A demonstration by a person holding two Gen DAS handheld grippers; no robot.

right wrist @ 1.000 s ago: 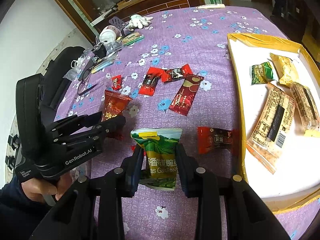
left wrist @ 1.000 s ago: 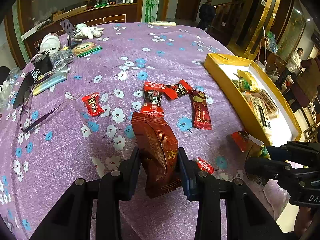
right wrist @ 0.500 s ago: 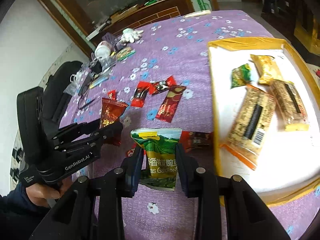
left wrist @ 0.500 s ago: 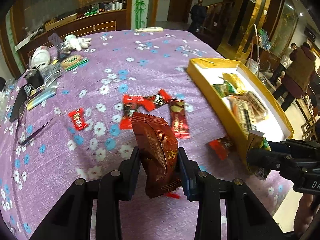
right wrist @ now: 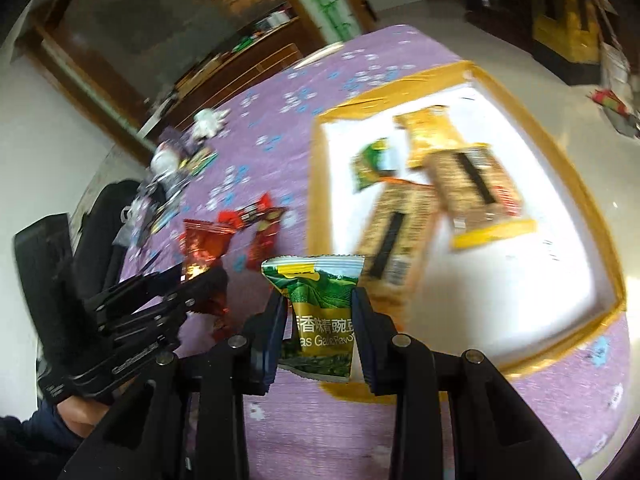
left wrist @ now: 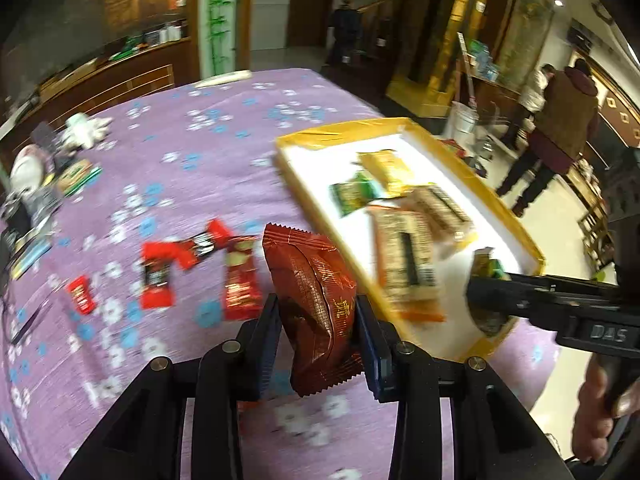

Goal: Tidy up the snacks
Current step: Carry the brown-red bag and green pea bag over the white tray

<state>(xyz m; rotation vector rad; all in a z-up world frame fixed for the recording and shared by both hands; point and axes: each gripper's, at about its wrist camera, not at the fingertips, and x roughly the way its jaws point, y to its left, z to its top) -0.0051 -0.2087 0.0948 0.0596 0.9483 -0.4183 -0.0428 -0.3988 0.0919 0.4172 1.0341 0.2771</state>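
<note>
My left gripper (left wrist: pixel 316 320) is shut on a dark red snack packet (left wrist: pixel 316 304) and holds it above the purple flowered tablecloth, just left of the yellow-rimmed box (left wrist: pixel 520 236). My right gripper (right wrist: pixel 318 320) is shut on a green pea snack packet (right wrist: pixel 320 312), held over the box's near left corner (right wrist: pixel 340 392). The box (right wrist: pixel 576 184) holds a green packet (right wrist: pixel 372 164), a yellow packet (right wrist: pixel 432 132) and two long cracker packs (right wrist: pixel 400 232). Several red snacks (left wrist: pixel 240 280) lie on the cloth left of the box.
Clutter with a white glove (left wrist: pixel 86 130), a white cup (left wrist: pixel 26 166) and glasses sits at the table's far left. The right gripper shows at the right in the left wrist view (left wrist: pixel 560 308). People (left wrist: pixel 560 128) stand beyond the table's right edge.
Both grippers have moved right toward the box with their packets. The green packet now hangs over the box's near corner, and the red packet is beside its left rim.
</note>
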